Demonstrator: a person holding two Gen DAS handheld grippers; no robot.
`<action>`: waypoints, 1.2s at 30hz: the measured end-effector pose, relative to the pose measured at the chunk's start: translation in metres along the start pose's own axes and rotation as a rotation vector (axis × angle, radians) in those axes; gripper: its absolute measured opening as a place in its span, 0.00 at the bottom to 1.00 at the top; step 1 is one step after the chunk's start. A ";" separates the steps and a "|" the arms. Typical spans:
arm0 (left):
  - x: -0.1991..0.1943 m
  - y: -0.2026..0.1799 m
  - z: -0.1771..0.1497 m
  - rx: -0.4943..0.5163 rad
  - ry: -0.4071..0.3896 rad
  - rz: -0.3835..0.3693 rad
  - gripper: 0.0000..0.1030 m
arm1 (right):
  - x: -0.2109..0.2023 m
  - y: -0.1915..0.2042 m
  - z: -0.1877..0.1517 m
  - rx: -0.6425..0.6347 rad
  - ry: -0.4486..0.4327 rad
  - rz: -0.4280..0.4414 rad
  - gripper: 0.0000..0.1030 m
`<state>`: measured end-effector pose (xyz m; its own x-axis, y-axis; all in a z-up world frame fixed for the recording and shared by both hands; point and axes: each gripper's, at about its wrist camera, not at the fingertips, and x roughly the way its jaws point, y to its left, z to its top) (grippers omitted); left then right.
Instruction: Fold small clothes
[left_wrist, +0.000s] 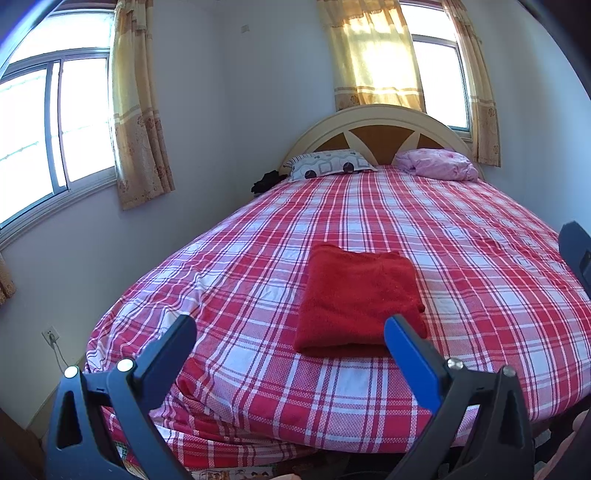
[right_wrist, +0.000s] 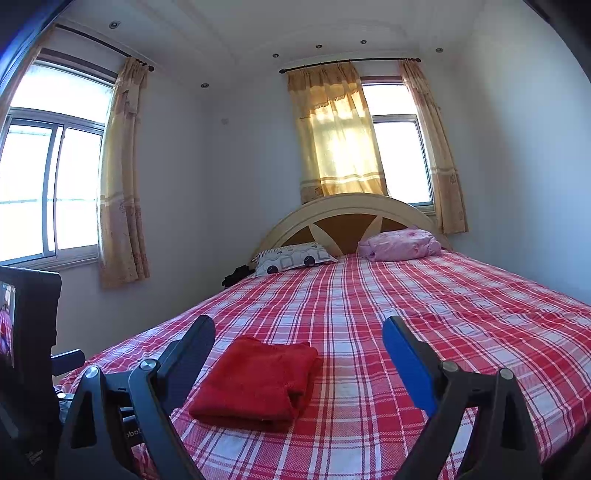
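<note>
A red garment (left_wrist: 356, 299) lies folded into a neat rectangle on the red-and-white plaid bed (left_wrist: 480, 258). My left gripper (left_wrist: 291, 328) is open and held above the foot of the bed, short of the garment, with nothing between its fingers. In the right wrist view the same red garment (right_wrist: 258, 380) lies low and left of centre. My right gripper (right_wrist: 299, 328) is open too and holds nothing. The body of the left gripper (right_wrist: 26, 350) shows at that view's left edge.
A patterned pillow (left_wrist: 328, 164) and a bundled pink quilt (left_wrist: 436, 164) rest against the arched headboard (left_wrist: 373, 125). A dark item (left_wrist: 266, 181) sits at the bed's far left corner. Curtained windows (left_wrist: 55, 122) line the left and back walls. A wall socket (left_wrist: 50, 336) is low on the left.
</note>
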<state>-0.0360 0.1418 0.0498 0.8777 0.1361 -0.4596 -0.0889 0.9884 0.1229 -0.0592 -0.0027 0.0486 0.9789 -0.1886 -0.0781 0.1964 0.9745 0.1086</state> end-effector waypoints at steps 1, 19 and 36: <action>0.000 0.000 0.000 0.001 0.000 0.002 1.00 | 0.001 0.000 0.000 0.001 0.001 -0.001 0.90; 0.003 -0.001 -0.002 0.001 0.016 0.014 1.00 | 0.004 0.000 -0.002 0.010 0.016 -0.008 0.90; 0.010 0.002 -0.003 -0.007 0.039 0.000 1.00 | 0.006 0.001 -0.005 0.012 0.021 -0.008 0.90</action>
<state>-0.0282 0.1457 0.0429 0.8588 0.1381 -0.4934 -0.0921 0.9889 0.1165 -0.0534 -0.0028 0.0435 0.9759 -0.1939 -0.1001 0.2053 0.9713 0.1202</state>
